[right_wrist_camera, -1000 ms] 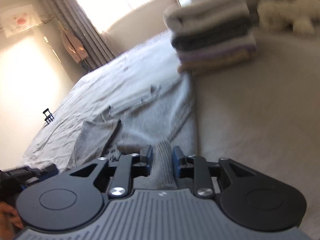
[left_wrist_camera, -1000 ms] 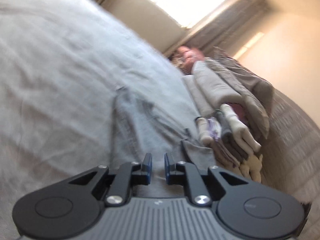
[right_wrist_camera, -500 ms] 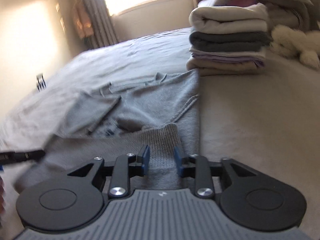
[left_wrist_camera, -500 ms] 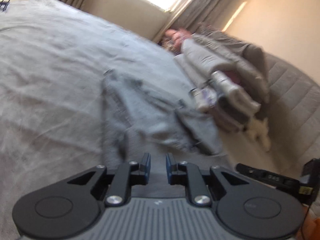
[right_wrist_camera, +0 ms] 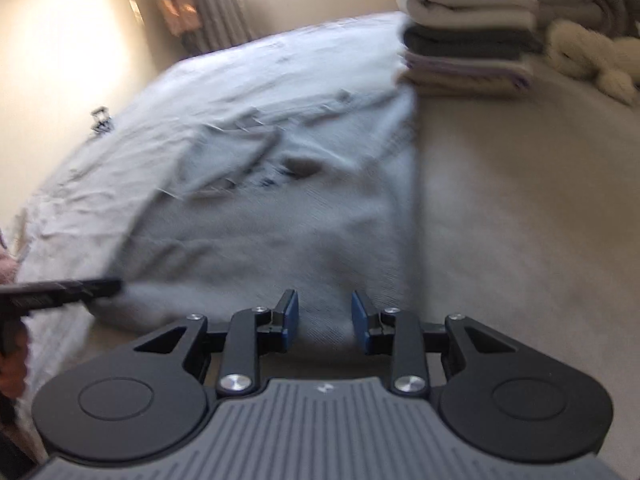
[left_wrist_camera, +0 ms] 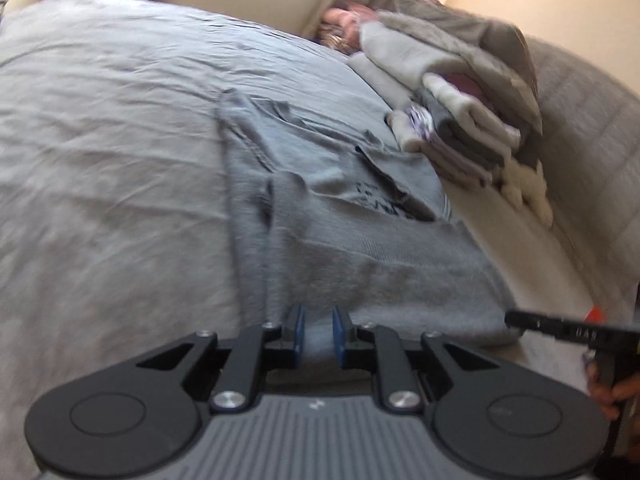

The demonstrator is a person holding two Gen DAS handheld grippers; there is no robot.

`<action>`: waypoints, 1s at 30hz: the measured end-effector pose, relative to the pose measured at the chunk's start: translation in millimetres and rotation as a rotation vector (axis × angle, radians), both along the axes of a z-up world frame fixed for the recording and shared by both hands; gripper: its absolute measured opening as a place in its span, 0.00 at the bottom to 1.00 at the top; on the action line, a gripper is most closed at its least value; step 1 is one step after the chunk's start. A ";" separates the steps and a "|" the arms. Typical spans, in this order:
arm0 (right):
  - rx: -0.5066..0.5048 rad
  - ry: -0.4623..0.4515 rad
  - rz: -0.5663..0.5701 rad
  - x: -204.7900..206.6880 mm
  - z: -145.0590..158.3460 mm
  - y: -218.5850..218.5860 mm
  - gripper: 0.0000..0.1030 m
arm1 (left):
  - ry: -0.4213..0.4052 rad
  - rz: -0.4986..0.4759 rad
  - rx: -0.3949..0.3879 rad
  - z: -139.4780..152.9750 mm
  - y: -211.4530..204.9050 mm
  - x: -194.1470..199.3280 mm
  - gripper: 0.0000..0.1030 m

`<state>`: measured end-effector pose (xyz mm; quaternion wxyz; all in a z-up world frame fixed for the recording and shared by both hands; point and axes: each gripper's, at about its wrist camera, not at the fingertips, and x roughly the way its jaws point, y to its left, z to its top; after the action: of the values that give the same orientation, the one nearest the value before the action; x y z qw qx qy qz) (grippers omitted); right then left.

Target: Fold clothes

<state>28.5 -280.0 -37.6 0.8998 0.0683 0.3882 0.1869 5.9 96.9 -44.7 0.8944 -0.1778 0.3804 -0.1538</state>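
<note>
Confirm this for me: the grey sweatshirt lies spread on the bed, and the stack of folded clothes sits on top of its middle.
Not quite. The grey sweatshirt does lie spread on the bed, but the stack of folded clothes sits on the bed beyond the sweatshirt's far corner, not on its middle. The right wrist view shows this; the sweatshirt's middle carries only its own folded sleeve.

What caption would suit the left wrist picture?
Left gripper at the near hem of a grey sweater spread on a bed, folded clothes stacked beyond.

A wrinkled grey bed sheet (left_wrist_camera: 104,128) covers the bed; a fluffy white toy (right_wrist_camera: 588,60) lies near the curtains (right_wrist_camera: 208,8) and window.
</note>
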 end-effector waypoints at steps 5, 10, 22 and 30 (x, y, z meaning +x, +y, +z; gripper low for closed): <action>0.127 0.019 -0.077 -8.6 5.7 -30.1 0.44 | 0.054 0.073 -0.242 -0.7 33.8 -11.7 0.43; 0.304 0.134 -0.171 -6.3 -2.8 -60.8 0.54 | 0.132 0.208 -0.424 -14.6 67.5 -13.4 0.47; 0.612 0.372 -0.267 12.7 -34.3 -79.4 0.54 | 0.265 0.157 -0.541 -46.1 58.5 3.3 0.47; 0.613 0.366 -0.254 22.6 -34.6 -68.8 0.50 | 0.225 0.138 -0.545 -52.1 45.8 13.0 0.45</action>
<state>51.1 -348.8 -72.2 0.7693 0.4143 0.4571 0.1661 18.9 142.8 -96.9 0.7744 -0.4526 0.4087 -0.1685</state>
